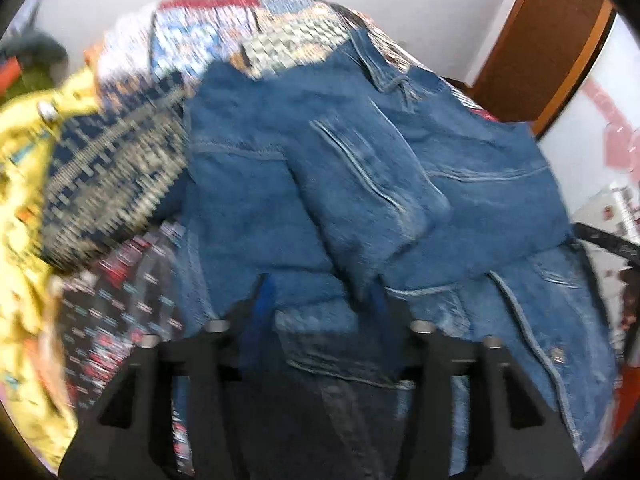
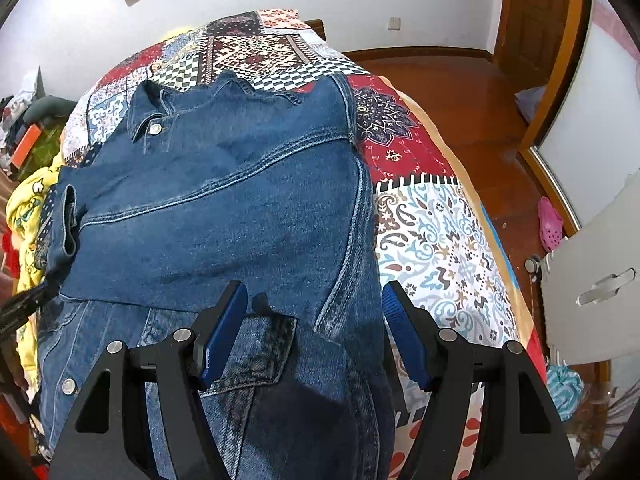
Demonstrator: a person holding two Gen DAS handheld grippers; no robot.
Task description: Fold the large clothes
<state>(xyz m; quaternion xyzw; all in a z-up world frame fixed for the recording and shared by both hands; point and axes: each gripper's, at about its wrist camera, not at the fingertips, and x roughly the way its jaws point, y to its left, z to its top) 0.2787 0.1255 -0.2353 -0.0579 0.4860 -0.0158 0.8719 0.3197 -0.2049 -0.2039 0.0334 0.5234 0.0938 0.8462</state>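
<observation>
A blue denim jacket lies on a patchwork quilt on the bed, collar at the far end, with one side folded over the body. In the blurred left wrist view the jacket fills the middle, with a folded sleeve lying across it. My left gripper is open, with its blue pads just above the denim. My right gripper is open wide over the jacket's near part, above a chest pocket flap, holding nothing.
A yellow printed garment lies bunched at the left of the bed and also shows in the right wrist view. Wooden floor, a door frame and a white cabinet are to the right. White wall is behind the bed.
</observation>
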